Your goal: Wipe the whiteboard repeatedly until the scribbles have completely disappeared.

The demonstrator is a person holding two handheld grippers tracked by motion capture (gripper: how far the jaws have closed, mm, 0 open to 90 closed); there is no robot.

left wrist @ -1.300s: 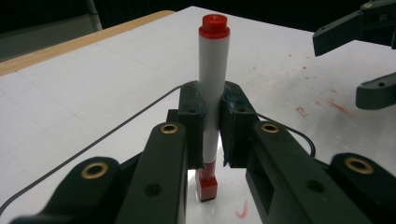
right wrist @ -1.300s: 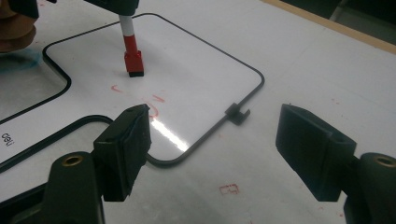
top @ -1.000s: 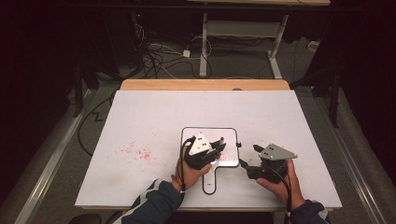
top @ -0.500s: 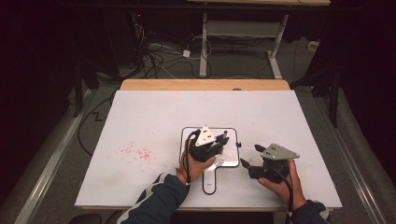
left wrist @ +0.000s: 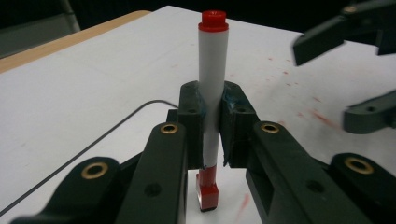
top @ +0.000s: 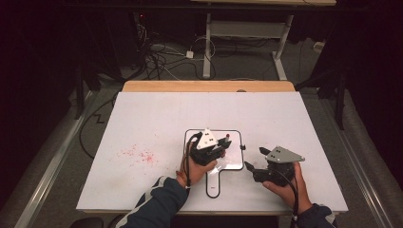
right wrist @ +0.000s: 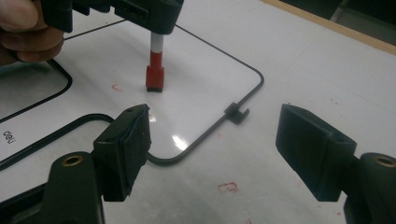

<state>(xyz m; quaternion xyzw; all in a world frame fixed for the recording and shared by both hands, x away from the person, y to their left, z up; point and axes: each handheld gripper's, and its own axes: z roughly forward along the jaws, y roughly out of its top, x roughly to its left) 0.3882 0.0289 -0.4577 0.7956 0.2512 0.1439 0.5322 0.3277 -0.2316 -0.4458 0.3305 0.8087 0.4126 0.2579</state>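
A red-capped white marker (left wrist: 212,88) stands upright over a small whiteboard (top: 234,160), its red lower end (right wrist: 154,77) pressed down on or just above the board's white surface — contact cannot be told for certain. The left hand-held gripper (left wrist: 212,121) is clenched around the marker's white barrel, one black pad on each side, with the red cap rising above the jaws. The whiteboard has a thin black rim, rounded corners and a short handle (top: 213,184) that points toward the near edge of the bench (top: 142,114); it lies right of centre, closer to the near edge than the far one. A small black clip (right wrist: 236,112) sits on the board's rim.

Just right of the board, the right hand-held gripper (top: 254,164) rests low over the bench with its jaws spread wide and nothing between them — its pads point toward the board's right rim. A person's forearms enter from the near edge, the left in a dark sleeve (top: 152,204) with a pale stripe.

Red specks (top: 138,154) mark the white bench top toward the near-left corner. A wooden strip (top: 209,86) runs along the far edge.
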